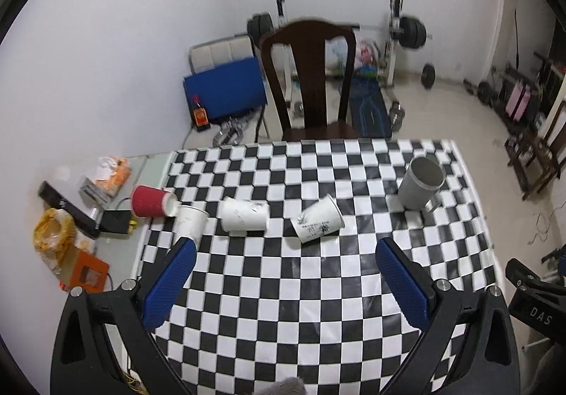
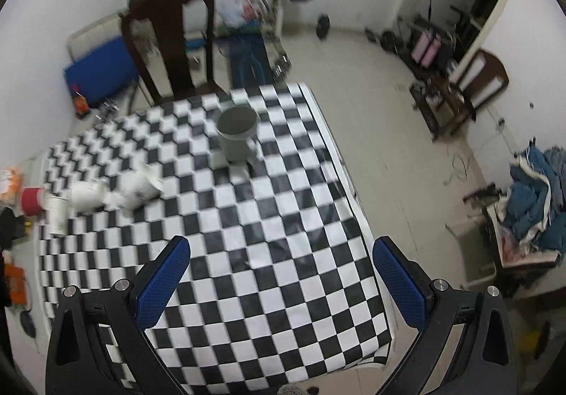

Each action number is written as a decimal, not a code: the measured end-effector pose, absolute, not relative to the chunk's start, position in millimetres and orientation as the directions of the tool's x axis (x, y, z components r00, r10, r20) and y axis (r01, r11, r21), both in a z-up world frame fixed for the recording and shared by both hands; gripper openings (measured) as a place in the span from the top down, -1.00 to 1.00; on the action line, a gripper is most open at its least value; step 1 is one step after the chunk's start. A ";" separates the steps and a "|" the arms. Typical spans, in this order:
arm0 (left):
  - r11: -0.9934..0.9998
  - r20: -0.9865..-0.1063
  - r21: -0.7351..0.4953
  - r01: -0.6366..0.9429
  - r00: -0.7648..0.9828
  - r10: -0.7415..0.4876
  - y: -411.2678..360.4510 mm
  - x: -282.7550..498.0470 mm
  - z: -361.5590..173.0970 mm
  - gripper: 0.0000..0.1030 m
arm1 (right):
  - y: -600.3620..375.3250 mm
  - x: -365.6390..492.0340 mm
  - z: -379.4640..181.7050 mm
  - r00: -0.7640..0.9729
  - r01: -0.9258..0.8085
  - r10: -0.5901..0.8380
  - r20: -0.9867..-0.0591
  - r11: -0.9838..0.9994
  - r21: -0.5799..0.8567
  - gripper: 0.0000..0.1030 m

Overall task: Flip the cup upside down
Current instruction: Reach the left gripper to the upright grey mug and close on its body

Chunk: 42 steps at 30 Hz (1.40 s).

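Observation:
A grey metal mug [image 1: 420,185] stands upright, mouth up, at the far right of the checkered table [image 1: 283,288]; it also shows in the right wrist view [image 2: 236,136]. A red ribbed paper cup [image 1: 151,201] lies on its side at the table's left edge. One white paper cup [image 1: 190,221] stands beside it, and two more [image 1: 244,215] [image 1: 317,222] lie on their sides. My left gripper [image 1: 283,267] is open and empty above the table, nearer than the cups. My right gripper [image 2: 281,260] is open and empty above the table's right part.
A dark wooden chair [image 1: 311,76] stands behind the table. Clutter lies on a side surface to the left: an orange box [image 1: 86,274], a black bar [image 1: 67,209], bags. Gym weights [image 1: 410,32] and a blue mat [image 1: 224,87] stand by the wall. The table's right edge [image 2: 346,175] drops to the floor.

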<state>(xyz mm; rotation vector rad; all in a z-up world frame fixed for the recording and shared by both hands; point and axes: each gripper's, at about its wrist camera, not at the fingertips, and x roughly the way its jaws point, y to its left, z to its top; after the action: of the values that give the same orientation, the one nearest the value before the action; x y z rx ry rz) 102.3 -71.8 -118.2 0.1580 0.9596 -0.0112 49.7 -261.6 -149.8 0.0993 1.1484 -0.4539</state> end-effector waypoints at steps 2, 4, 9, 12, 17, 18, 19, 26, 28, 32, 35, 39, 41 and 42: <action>0.985 -0.836 0.145 0.092 0.544 0.072 -85.5 119.3 -145.7 -1.00 | -279.3 60.1 -185.9 0.294 0.408 -0.307 -0.905 0.897 -0.171 -1.00; 0.984 -0.854 0.146 0.106 0.516 0.071 -98.9 136.0 -172.1 -1.00 | -294.4 76.2 -217.8 0.258 0.408 -0.293 -0.921 0.897 -0.171 -1.00; 0.976 -0.876 0.144 0.166 0.480 0.048 -131.6 169.6 -227.7 -1.00 | -331.0 105.3 -284.4 0.184 0.419 -0.260 -0.948 0.893 -0.164 -1.00; 0.962 -0.880 0.143 0.233 0.475 0.016 -156.9 191.2 -260.4 -1.00 | -353.1 119.2 -319.1 0.147 0.428 -0.249 -0.957 0.888 -0.165 -1.00; 0.926 -0.857 0.086 0.368 0.501 -0.119 -192.2 216.5 -303.9 -0.94 | -390.3 133.9 -366.4 0.118 0.456 -0.197 -0.973 0.882 -0.123 -1.00; 0.916 -0.845 0.088 0.392 0.517 -0.140 -197.7 218.6 -309.8 -0.91 | -396.9 135.5 -373.7 0.113 0.464 -0.189 -0.975 0.878 -0.116 -1.00; 0.908 -0.838 0.092 0.409 0.525 -0.151 -201.1 220.7 -313.2 -0.90 | -403.4 136.9 -380.6 0.112 0.473 -0.179 -0.977 0.875 -0.106 -1.00; 0.815 -0.772 0.137 0.564 0.576 -0.269 -237.1 231.0 -340.2 -0.68 | -433.5 146.4 -420.3 0.108 0.480 -0.165 -0.980 0.872 -0.094 -1.00; 0.801 -0.773 0.130 0.584 0.566 -0.287 -242.1 235.9 -345.7 -0.49 | -438.3 147.8 -424.1 0.118 0.474 -0.170 -0.978 0.876 -0.095 -1.00; 0.775 -0.758 0.115 0.622 0.559 -0.336 -250.4 244.2 -348.7 -0.49 | -446.2 149.7 -429.5 0.128 0.463 -0.183 -0.975 0.880 -0.105 -1.00; 0.753 -0.752 0.114 0.648 0.552 -0.361 -256.7 248.4 -348.8 -0.49 | -458.6 154.1 -431.4 0.123 0.467 -0.177 -0.977 0.879 -0.100 -1.00; 0.742 -0.741 0.050 0.668 0.523 -0.421 -256.8 249.8 -340.5 -0.50 | -464.3 153.3 -431.9 0.116 0.473 -0.175 -0.978 0.875 -0.100 -1.00; 0.749 -0.730 0.049 0.661 0.536 -0.425 -261.2 248.9 -338.7 -0.50 | -467.8 151.6 -434.8 0.115 0.475 -0.170 -0.979 0.874 -0.096 -1.00; 0.753 -0.727 0.052 0.656 0.541 -0.422 -264.7 248.9 -340.0 -0.50 | -468.9 150.5 -436.1 0.116 0.476 -0.167 -0.979 0.875 -0.093 -1.00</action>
<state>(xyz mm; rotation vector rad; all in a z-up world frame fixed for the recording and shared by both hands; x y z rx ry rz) 248.9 -264.7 -340.0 0.3380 0.7611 -0.6547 150.5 -468.9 -436.1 0.2695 1.3795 -0.4792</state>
